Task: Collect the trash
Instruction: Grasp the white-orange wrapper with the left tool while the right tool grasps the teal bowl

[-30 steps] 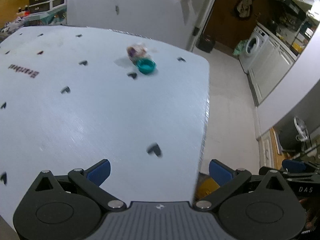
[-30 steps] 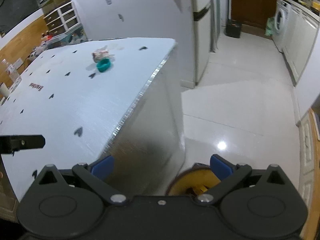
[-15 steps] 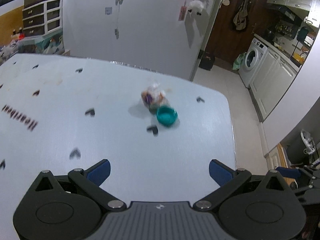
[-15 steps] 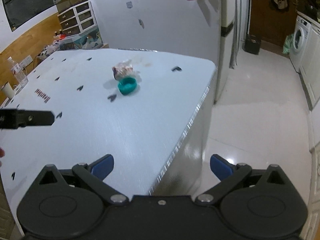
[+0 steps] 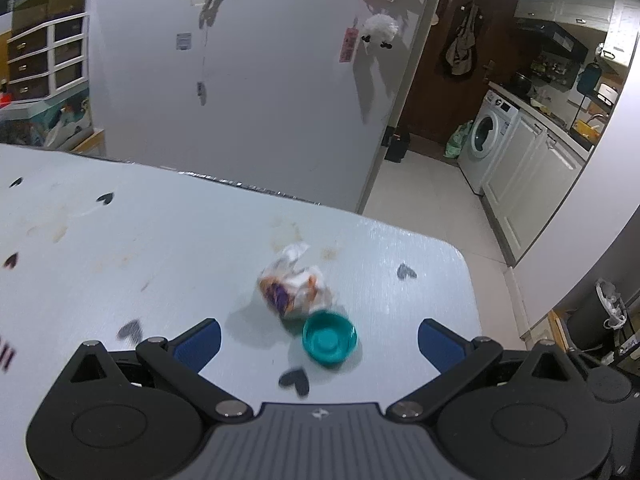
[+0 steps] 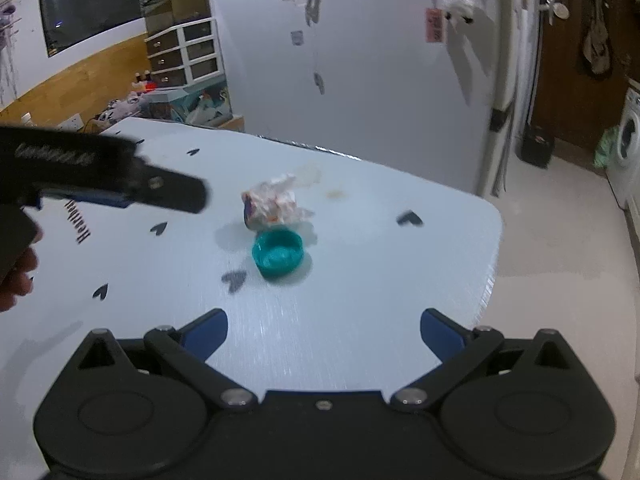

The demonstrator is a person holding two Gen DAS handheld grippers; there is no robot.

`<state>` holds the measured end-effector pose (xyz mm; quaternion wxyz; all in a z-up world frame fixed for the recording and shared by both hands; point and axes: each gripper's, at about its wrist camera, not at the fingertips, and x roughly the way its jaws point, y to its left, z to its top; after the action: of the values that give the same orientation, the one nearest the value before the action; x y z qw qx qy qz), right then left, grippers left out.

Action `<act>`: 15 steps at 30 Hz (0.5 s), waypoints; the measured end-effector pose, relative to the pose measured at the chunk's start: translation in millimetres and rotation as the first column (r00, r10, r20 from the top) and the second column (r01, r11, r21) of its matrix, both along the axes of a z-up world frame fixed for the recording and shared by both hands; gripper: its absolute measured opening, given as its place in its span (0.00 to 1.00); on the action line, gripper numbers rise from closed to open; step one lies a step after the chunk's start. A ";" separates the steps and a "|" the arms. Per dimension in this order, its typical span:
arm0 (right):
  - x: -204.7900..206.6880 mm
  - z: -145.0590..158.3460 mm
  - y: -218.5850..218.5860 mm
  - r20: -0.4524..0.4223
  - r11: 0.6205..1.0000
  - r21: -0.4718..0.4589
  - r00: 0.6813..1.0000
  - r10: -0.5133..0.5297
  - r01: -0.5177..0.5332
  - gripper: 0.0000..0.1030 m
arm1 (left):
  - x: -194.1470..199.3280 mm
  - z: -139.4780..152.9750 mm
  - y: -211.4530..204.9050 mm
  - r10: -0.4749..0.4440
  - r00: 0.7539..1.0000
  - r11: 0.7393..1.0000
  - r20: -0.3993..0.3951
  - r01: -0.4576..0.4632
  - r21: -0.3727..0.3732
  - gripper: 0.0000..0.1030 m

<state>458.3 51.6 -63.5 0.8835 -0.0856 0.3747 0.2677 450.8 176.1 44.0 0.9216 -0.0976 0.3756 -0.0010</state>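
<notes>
A crumpled white wrapper (image 5: 294, 286) (image 6: 274, 204) with orange and purple print lies near the far right corner of the pale blue table (image 5: 140, 248) (image 6: 360, 280). A teal bottle cap (image 5: 329, 338) (image 6: 278, 253) rests open side up, touching the wrapper's near side. My left gripper (image 5: 318, 342) is open, and the cap and wrapper sit between its blue fingertips. My right gripper (image 6: 324, 330) is open too, a short way back from the cap with nothing between its fingers. In the right wrist view the left gripper's black body (image 6: 100, 178) reaches in from the left.
The table's rounded right edge (image 6: 494, 256) drops to a white tiled floor (image 5: 432, 200). A white fridge (image 5: 260, 80) stands just behind the table. A dark bin with a white liner (image 5: 600, 320) stands at the right, low. A hand (image 6: 16, 276) shows at the left edge.
Both grippers have moved forward over the table toward the wrapper and cap, which now sit much closer. The left gripper has reached them. Both stayed open.
</notes>
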 end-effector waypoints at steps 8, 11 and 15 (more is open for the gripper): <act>42.4 -31.5 36.3 -0.006 0.999 0.012 0.999 0.039 -0.039 1.00 | 43.2 -5.0 14.3 -0.016 1.000 0.999 0.010 0.017 -0.046 1.00; 54.2 -43.1 49.9 -0.027 0.999 0.016 0.999 0.038 -0.038 0.87 | 55.9 -10.4 20.2 -0.023 1.000 0.997 -0.003 0.022 -0.072 1.00; 62.1 -54.6 68.4 -0.029 0.998 0.019 0.998 0.061 -0.061 0.77 | 67.7 -21.4 26.4 -0.024 0.999 0.995 -0.034 0.021 -0.101 1.00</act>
<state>520.4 120.0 -118.1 0.8700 -0.0850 0.3827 0.2991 518.5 202.5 22.6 0.9086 -0.1398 0.3925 -0.0286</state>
